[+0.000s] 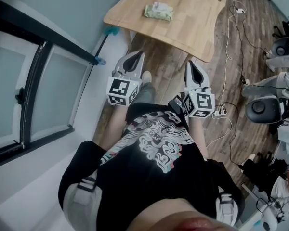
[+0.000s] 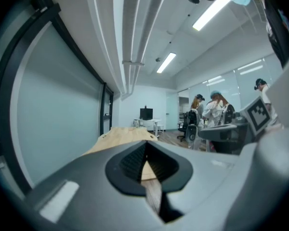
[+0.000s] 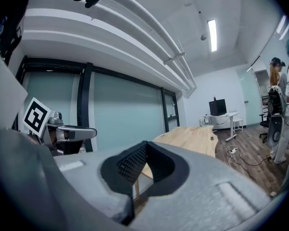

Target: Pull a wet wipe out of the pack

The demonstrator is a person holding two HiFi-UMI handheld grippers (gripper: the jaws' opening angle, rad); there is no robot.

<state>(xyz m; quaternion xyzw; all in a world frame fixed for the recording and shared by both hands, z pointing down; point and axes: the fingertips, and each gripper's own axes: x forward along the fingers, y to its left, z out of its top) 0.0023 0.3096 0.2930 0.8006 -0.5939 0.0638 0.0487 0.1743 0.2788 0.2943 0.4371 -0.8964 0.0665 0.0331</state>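
The green wet wipe pack (image 1: 158,11) lies on the wooden table (image 1: 192,30), far ahead of both grippers. My left gripper (image 1: 138,54) and right gripper (image 1: 190,63) are held side by side in front of the person's body, short of the table's near edge. Both point toward the table with their jaws closed tip to tip and nothing between them. In the left gripper view the left gripper (image 2: 145,144) frames the table (image 2: 120,134) beyond. The right gripper (image 3: 145,144) likewise faces the table (image 3: 195,141). The pack shows in neither gripper view.
A glass partition with black frames (image 1: 36,90) runs along the left. White cables and a power strip (image 1: 220,112) lie on the wood floor at the right, near office chairs (image 1: 264,109). Several people (image 2: 214,107) stand at the room's far side, by a desk with a monitor (image 3: 218,107).
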